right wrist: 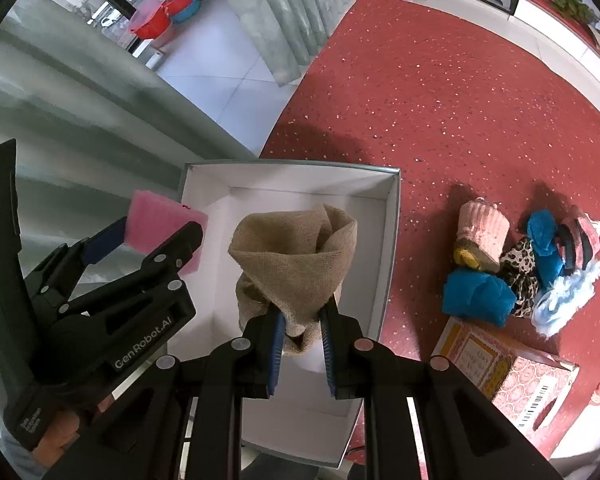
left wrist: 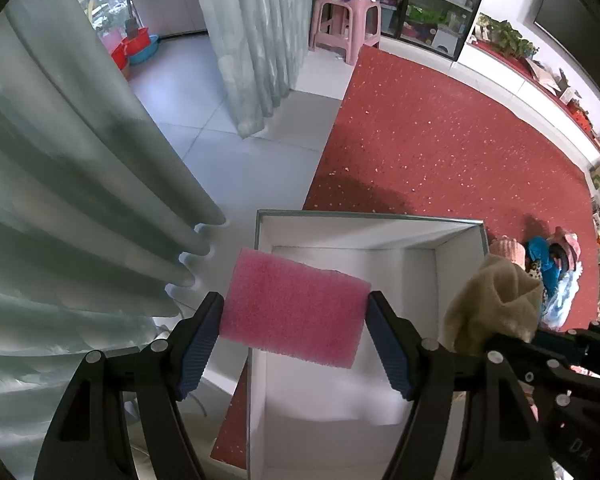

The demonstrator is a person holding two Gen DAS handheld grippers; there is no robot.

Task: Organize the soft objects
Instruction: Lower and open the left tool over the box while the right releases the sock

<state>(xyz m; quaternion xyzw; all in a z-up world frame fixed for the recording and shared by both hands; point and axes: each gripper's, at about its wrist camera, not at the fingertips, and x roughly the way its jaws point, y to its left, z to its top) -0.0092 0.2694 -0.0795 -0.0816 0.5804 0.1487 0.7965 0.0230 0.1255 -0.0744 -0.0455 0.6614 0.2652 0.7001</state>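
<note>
Left gripper (left wrist: 294, 312) first: its ribbed blue pads are clamped on the short ends of a pink foam block (left wrist: 294, 308), a porous, spongy rectangle held flat between the black jaws; the block hangs over the left rim of the white box (left wrist: 460, 240), partly above the opening and partly outside it. Over to the right gripper (right wrist: 300, 320): jaws pinched nearly together on the lower end of a beige burlap cloth (right wrist: 296, 256), coarse-woven and rumpled, its loose folds opening like a cowl beyond the fingertips; the cloth hangs directly above the box's interior. From the right wrist view the left gripper's black body shows white lettering, "GenRobot.AI", and a smaller label too small to read; fingers of a hand (right wrist: 56, 436) wrap its handle at the lower left. The box is a straight-walled cardboard rectangle, smooth white inside with a thin grey-green edge, sitting on a red carpet (right wrist: 440, 80) flecked with pale specks. Well to the right of the box lies a pile of soft items (right wrist: 520, 264): a pink ribbed knit piece, blue cloths, a leopard-print scrap, pale blue fluff; just in front of the pile, a pink patterned carton (right wrist: 512, 376) with a barcode, its print not legible. Beyond the carpet: pale floor tiles, pleated grey-green curtains (left wrist: 80, 200), a pink plastic stool (left wrist: 346, 24).
</note>
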